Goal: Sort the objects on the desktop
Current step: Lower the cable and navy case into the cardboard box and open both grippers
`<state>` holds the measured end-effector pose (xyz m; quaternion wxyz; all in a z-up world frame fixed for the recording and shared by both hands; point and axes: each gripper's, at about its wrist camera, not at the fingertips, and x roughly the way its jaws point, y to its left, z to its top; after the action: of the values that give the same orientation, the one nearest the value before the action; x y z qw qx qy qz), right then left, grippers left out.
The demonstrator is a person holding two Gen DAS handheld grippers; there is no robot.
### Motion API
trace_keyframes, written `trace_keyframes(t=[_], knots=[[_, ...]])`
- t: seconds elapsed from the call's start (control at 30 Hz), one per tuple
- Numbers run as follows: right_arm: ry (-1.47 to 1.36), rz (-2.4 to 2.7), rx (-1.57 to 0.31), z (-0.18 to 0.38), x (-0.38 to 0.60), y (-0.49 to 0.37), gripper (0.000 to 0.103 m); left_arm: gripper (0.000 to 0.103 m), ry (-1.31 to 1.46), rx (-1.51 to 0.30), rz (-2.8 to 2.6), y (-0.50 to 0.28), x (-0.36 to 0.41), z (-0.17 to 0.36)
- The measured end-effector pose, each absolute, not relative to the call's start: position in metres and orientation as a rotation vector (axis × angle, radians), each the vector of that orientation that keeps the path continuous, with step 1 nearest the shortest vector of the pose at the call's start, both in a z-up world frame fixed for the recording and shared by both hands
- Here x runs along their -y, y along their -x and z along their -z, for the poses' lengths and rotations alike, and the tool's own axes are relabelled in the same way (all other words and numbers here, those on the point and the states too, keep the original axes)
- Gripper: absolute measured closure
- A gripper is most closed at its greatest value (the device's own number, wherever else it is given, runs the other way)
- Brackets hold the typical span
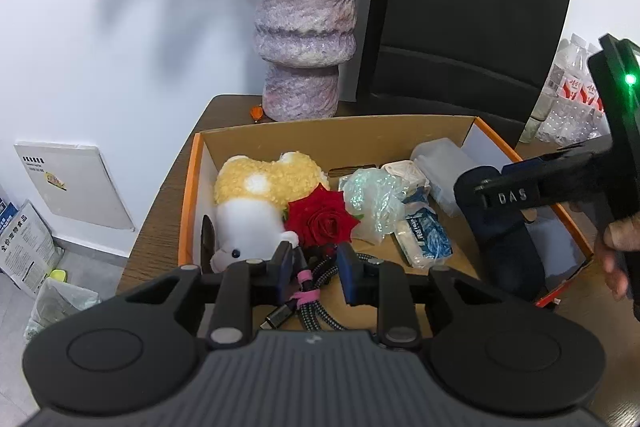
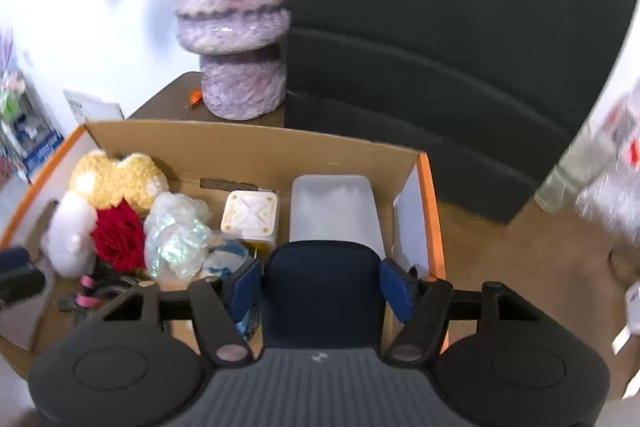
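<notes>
Right gripper point(image 2: 320, 277) clamped on dark blue case point(image 2: 320, 291), low in cardboard box point(image 2: 256, 147) at right end. Left gripper point(image 1: 314, 267) narrow, just off braided cables point(image 1: 316, 291) w/ pink tie. Plush point(image 1: 256, 195), rose point(image 1: 320, 219), tissue pack point(image 1: 424, 239) crowd box. Wooden table point(image 1: 168, 199); vase point(image 1: 304, 39), black bag point(image 1: 460, 19) far, white wall.

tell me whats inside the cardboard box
In the cardboard box: plush toy, red rose, crinkled plastic wrap, tissue packs, white cube, translucent container, braided cables, dark blue case. Anything underneath is hidden.
</notes>
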<state>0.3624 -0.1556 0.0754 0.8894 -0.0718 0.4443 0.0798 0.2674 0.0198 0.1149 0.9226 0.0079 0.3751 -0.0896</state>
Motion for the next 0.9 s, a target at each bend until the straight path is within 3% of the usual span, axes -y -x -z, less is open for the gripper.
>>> trace_keyframes(t=[0.03,0.07,0.17,0.23,0.53,0.6,0.63,0.7,0.73,0.8,0.87,0.9], knots=[[0.162,-0.160,-0.922,-0.075,0.153,-0.359,0.044,0.077,-0.018,-0.771,0.182,-0.268,-0.020,-0.114],[0.165,-0.159,-0.926,-0.077,0.152,-0.357,0.059,0.077,-0.018,-0.772,0.180,-0.269,-0.019,-0.113],[0.161,-0.176,-0.944,-0.087,0.150,-0.351,0.078,0.077,-0.010,-0.775,0.176,-0.271,-0.019,-0.110],[0.169,-0.166,-0.975,-0.084,0.148,-0.353,0.085,0.077,-0.002,-0.780,0.170,-0.271,-0.019,-0.108],[0.094,-0.151,-0.976,-0.076,0.159,-0.345,0.087,0.077,0.019,-0.794,0.163,-0.270,-0.020,-0.105],[0.069,-0.151,-0.965,-0.077,0.162,-0.344,0.086,0.071,0.027,-0.798,0.146,-0.268,-0.019,-0.107],[0.068,-0.155,-0.958,-0.079,0.162,-0.342,0.085,0.066,0.028,-0.797,0.137,-0.266,-0.019,-0.109],[0.047,-0.155,-0.953,-0.086,0.166,-0.336,0.080,0.038,0.022,-0.793,0.130,-0.259,-0.018,-0.114],[0.042,-0.163,-0.944,-0.090,0.166,-0.331,0.076,0.033,0.016,-0.790,0.125,-0.254,-0.017,-0.117],[0.051,-0.177,-0.920,-0.098,0.166,-0.318,0.058,0.024,0.004,-0.768,0.116,-0.241,-0.015,-0.127],[0.064,-0.196,-0.865,-0.107,0.163,-0.297,0.034,0.006,0.010,-0.735,0.100,-0.226,-0.015,-0.135],[0.067,-0.206,-0.836,-0.110,0.162,-0.287,0.030,0.000,0.025,-0.714,0.085,-0.215,-0.015,-0.138]])
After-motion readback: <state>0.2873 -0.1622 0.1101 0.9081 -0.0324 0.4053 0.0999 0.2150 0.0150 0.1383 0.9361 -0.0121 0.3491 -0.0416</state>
